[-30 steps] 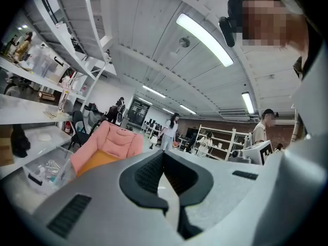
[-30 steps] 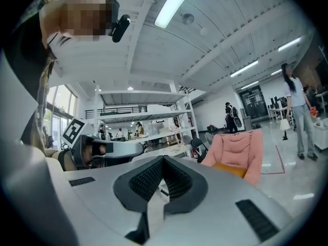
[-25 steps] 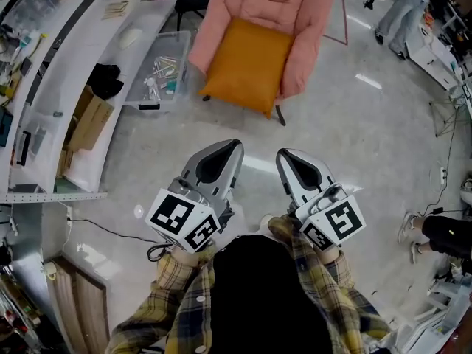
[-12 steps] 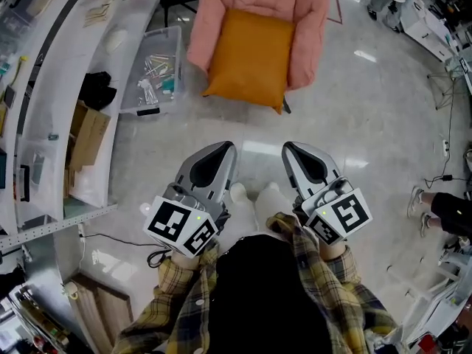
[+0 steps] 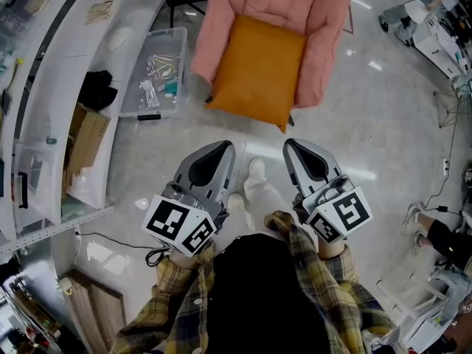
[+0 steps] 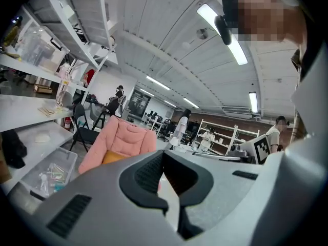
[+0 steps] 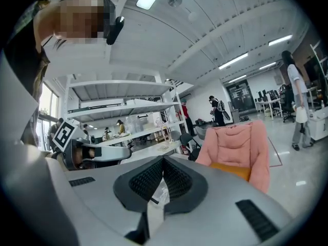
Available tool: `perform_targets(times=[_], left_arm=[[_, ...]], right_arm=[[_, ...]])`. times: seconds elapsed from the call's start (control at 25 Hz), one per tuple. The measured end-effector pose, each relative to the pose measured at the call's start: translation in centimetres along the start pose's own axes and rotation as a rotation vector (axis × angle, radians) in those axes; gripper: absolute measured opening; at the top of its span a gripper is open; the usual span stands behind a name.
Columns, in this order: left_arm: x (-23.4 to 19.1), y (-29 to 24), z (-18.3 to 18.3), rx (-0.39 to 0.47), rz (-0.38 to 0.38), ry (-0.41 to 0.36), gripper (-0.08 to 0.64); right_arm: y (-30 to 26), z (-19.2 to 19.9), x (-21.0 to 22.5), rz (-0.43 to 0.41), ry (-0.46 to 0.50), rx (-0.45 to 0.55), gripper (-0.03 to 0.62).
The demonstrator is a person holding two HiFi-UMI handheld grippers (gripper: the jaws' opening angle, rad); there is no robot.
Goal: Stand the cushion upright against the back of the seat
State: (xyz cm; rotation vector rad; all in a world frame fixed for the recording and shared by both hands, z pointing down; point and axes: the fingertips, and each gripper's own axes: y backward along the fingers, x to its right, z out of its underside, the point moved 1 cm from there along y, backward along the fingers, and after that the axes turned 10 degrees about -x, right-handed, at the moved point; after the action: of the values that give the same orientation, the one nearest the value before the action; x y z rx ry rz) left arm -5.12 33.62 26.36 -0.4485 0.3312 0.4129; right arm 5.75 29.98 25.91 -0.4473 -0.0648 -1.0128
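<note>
Glossy workshop floor, white shelving at left. Orange cushion lies flat on the pink armchair seat, not yet stood up. It looks soft, light and floppy, so pinch a front corner or side edge. Left gripper and right gripper are both closed, empty and well short of it. Clear bin sits beside the chair.

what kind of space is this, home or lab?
Likely a lab or workshop: white shelving racks with gear, a clear bin of small parts on the polished floor, strip lights overhead.
</note>
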Motion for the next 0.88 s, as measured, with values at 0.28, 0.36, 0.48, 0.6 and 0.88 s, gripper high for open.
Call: perform_targets(times=[0.28, 0.36, 0.48, 0.6, 0.88], left_arm=[[-1.7, -7.1, -5.7, 0.039, 0.005, -0.044, 0.005], [-1.8, -8.6, -6.7, 0.047, 0.004, -0.05, 0.005], [-1.8, -10.5, -8.0, 0.056, 0.0, -0.058, 0.005], [-2.2, -11.8, -9.2, 0.059, -0.009, -0.059, 0.005], [-7.5, -12.5, -10.7, 0.071, -0.013, 0.023, 0.005]], right_arm=[[-3.2, -4.5, 5.9, -0.018, 0.051, 0.03, 0.018], [-3.3, -5.1, 7.3, -0.021, 0.052, 0.035, 0.018], [-3.5, -5.8, 9.2, -0.024, 0.037, 0.043, 0.018], [-3.6, -6.4, 11.0, -0.022, 0.014, 0.044, 0.018], [-7.0, -6.8, 13.0, -0.001, -0.027, 0.032, 0.018]])
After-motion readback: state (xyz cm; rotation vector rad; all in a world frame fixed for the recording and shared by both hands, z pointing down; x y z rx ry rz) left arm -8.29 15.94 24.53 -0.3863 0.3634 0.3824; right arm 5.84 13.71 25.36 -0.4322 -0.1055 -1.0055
